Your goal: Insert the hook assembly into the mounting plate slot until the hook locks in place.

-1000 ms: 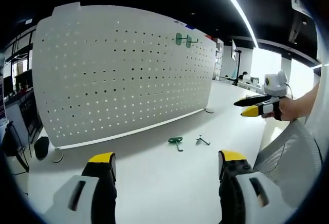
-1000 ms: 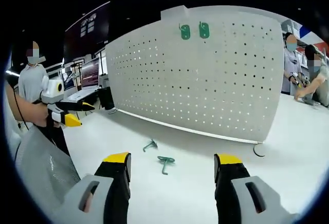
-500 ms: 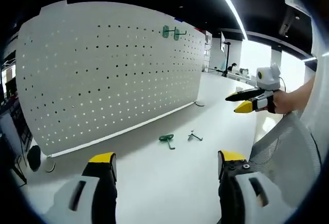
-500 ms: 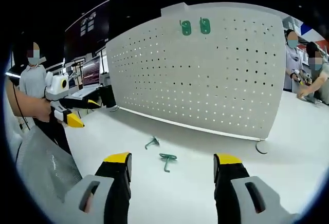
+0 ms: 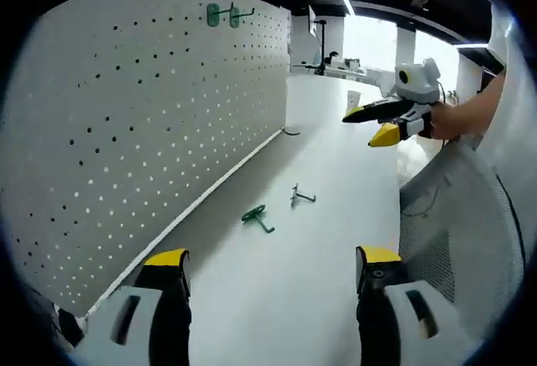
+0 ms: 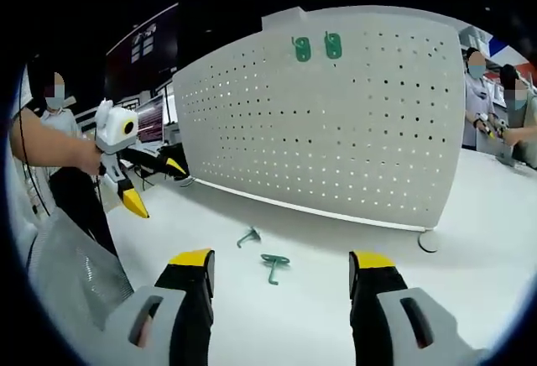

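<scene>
Two green hooks lie loose on the white bench – a round-plated hook with its stem pointing toward the cameras, and a smaller hook just beside it – and two more mounted hooks hang high on the pegboard. Both lie near the pegboard's foot, well apart from either gripper. The left gripper and right gripper both hover with jaws spread wide and bare – a mesh chair back stands at the bench's edge.

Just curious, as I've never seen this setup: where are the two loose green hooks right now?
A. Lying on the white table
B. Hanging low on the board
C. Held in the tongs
A: both hooks lie on the table before the board.
</scene>
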### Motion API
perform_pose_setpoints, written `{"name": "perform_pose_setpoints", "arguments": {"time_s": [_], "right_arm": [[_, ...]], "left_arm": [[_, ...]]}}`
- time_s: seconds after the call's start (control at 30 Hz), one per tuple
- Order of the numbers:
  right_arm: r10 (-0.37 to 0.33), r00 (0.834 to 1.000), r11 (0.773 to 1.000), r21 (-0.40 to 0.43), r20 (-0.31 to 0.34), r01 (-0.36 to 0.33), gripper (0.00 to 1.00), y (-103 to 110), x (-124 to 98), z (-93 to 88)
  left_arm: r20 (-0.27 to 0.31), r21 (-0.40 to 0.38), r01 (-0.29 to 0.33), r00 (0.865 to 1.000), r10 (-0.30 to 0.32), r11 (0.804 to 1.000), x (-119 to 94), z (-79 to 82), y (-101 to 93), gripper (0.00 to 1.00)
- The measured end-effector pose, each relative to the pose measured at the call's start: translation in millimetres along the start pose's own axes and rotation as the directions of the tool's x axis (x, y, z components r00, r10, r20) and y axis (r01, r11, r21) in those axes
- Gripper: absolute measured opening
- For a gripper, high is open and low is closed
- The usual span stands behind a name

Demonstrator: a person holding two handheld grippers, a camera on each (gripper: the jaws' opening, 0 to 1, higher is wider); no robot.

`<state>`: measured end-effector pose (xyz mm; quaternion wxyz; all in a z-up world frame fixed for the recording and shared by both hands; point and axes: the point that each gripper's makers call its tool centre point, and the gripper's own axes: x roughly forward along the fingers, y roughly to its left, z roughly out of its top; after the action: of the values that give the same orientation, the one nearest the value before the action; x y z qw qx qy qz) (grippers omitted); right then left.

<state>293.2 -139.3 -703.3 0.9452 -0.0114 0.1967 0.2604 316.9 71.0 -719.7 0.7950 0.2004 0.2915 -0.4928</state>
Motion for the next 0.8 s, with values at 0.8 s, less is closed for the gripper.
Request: {"name": "perform_pose_setpoints", "arguments": {"time_s": [0.8], "right_arm": [[0.006, 1.000, 1.000, 0.015, -0.005, -0.006, 0.63, 0, 2, -2.3]], "left_arm": [[-0.277, 0.258, 0.267, 0.941, -0.194, 0.928, 51, -9.3, -0.5, 0.81]]}}
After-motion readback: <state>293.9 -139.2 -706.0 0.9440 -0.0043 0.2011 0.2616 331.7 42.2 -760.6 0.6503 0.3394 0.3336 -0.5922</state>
